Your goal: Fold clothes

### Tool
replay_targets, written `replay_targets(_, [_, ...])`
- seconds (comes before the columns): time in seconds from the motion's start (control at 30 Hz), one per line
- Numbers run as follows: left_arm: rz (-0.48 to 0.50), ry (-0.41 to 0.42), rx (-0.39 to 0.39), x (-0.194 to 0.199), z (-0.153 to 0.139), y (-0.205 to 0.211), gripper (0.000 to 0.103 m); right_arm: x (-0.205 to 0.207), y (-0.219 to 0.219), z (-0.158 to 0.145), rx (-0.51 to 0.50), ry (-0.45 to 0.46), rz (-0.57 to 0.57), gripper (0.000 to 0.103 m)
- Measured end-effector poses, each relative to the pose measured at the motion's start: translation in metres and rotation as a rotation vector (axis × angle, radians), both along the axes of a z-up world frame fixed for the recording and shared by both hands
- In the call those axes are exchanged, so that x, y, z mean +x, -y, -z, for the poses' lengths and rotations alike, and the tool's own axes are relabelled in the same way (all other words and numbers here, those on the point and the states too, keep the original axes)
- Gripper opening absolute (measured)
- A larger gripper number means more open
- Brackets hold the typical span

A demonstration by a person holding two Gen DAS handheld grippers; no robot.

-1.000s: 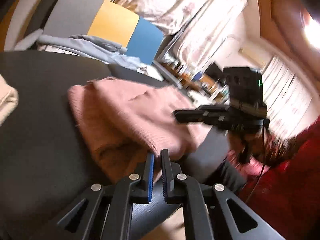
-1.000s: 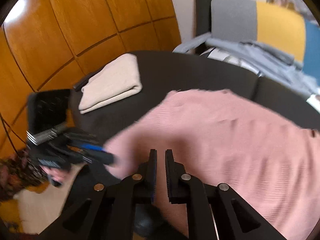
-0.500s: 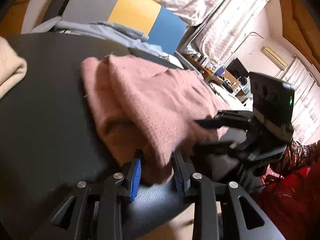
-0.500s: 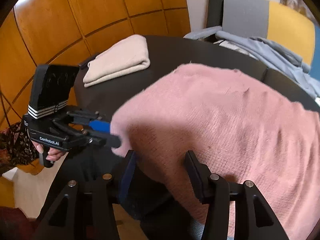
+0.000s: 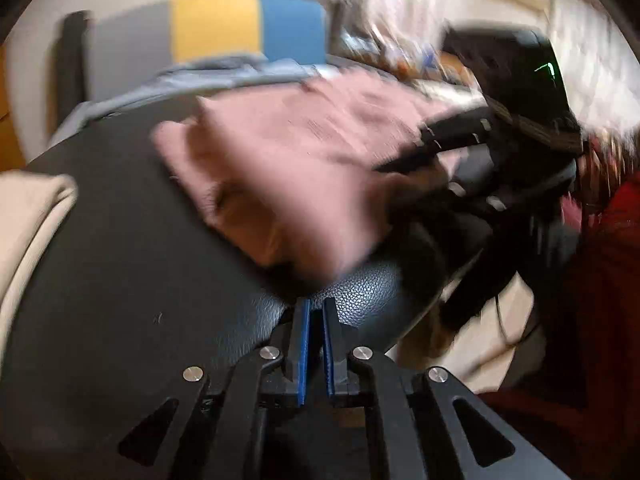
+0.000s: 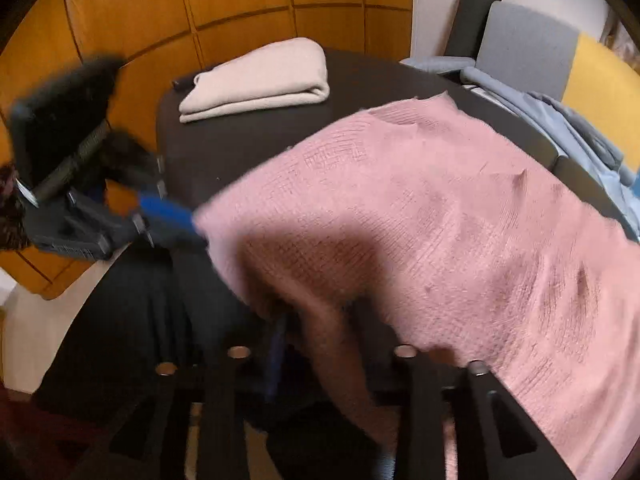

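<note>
Two grippers at a pink sweater on a black table.

Our left gripper point(image 5: 316, 312) has its blue-padded fingers pressed together with nothing between them, just short of the sweater point(image 5: 304, 168) edge. Our right gripper point(image 6: 320, 344) has its fingers spread wide, sweater point(image 6: 420, 216) cloth draped between them. The sweater lies across the table point(image 6: 248, 140). A folded beige garment point(image 6: 256, 80) sits at the far corner, well apart.
</note>
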State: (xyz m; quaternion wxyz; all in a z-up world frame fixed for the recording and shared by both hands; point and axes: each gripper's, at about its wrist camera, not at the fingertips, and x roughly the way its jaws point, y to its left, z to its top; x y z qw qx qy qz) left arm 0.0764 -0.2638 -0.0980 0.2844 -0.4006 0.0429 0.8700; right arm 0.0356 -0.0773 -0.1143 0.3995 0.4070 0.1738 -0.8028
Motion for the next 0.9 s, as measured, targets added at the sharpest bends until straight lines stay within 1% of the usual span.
replay_targets(0.03, [-0.058,0.022,0.030,0.003,-0.001,0.008,0.005,0.004,-0.002,-0.003,-0.012,-0.006,-0.001,0.056])
replay_targets(0.1, [-0.177,0.048,0.075,0.009,-0.004,0.025,0.005,0.011,-0.018,-0.016,-0.051,-0.027,0.017,0.059])
replay_targets(0.17, [-0.263,-0.031,0.101,0.020,-0.026,0.026,0.005,0.016,-0.046,-0.029,-0.098,-0.060,0.082,0.066])
replay_targets(0.2, [-0.306,-0.072,0.113,0.026,-0.037,0.026,0.006,0.015,-0.064,-0.034,-0.127,-0.057,0.133,0.076])
replay_targets(0.23, [-0.301,-0.125,0.107,0.028,-0.049,0.016,0.010,0.014,-0.080,-0.038,-0.142,-0.057,0.189,0.078])
replay_targets(0.27, [-0.294,-0.179,0.100,0.030,-0.060,0.005,0.013,0.012,-0.096,-0.041,-0.144,-0.058,0.251,0.078])
replay_targets(0.3, [-0.272,-0.244,0.066,0.028,-0.072,-0.017,0.017,0.010,-0.112,-0.043,-0.147,-0.060,0.312,0.076])
replay_targets(0.33, [-0.252,-0.269,0.023,0.018,-0.072,-0.040,0.017,0.008,-0.128,-0.045,-0.150,-0.062,0.374,0.060])
replay_targets(0.37, [-0.233,-0.292,-0.021,0.007,-0.072,-0.063,0.017,0.006,-0.144,-0.048,-0.152,-0.063,0.435,0.047])
replay_targets(0.4, [-0.214,-0.316,-0.065,-0.004,-0.072,-0.087,0.018,0.003,-0.154,-0.048,-0.128,-0.068,0.481,0.026])
replay_targets(0.43, [-0.195,-0.339,-0.109,-0.015,-0.072,-0.110,0.018,0.000,-0.161,-0.046,-0.085,-0.081,0.518,0.020])
replay_targets(0.47, [-0.197,-0.330,-0.146,-0.026,-0.067,-0.124,0.018,-0.003,-0.171,-0.043,-0.065,-0.088,0.552,0.020])
replay_targets(0.5, [-0.208,-0.302,-0.196,-0.040,-0.056,-0.139,0.018,-0.007,-0.181,-0.040,-0.072,-0.078,0.574,0.020])
replay_targets(0.53, [-0.237,-0.248,-0.269,-0.057,-0.037,-0.149,0.020,-0.011,-0.189,-0.036,-0.087,-0.063,0.591,0.020])
replay_targets(0.6, [-0.299,-0.187,-0.363,-0.068,-0.012,-0.149,0.021,-0.019,-0.204,-0.023,-0.074,-0.046,0.646,0.020])
replay_targets(0.63, [-0.322,-0.226,-0.345,-0.063,-0.011,-0.141,0.024,-0.021,-0.209,-0.015,-0.051,-0.027,0.658,0.020])
replay_targets(0.67, [-0.342,-0.219,-0.360,-0.063,-0.010,-0.136,0.026,-0.022,-0.214,-0.003,-0.027,0.015,0.656,0.020])
replay_targets(0.7, [-0.362,-0.210,-0.377,-0.064,-0.009,-0.131,0.027,-0.019,-0.220,0.004,-0.036,0.024,0.652,0.020])
replay_targets(0.73, [-0.363,-0.193,-0.373,-0.064,-0.011,-0.125,0.027,-0.013,-0.223,0.002,-0.069,0.012,0.643,0.022])
replay_targets(0.83, [-0.351,-0.164,-0.406,-0.063,-0.011,-0.105,0.027,0.000,-0.224,-0.004,-0.106,0.050,0.549,0.028])
replay_targets(0.87, [-0.354,-0.152,-0.417,-0.066,-0.013,-0.102,0.027,0.003,-0.231,-0.009,-0.121,0.045,0.547,0.029])
replay_targets(0.9, [-0.356,-0.141,-0.427,-0.069,-0.015,-0.100,0.026,0.005,-0.244,-0.015,-0.142,0.029,0.569,0.031])
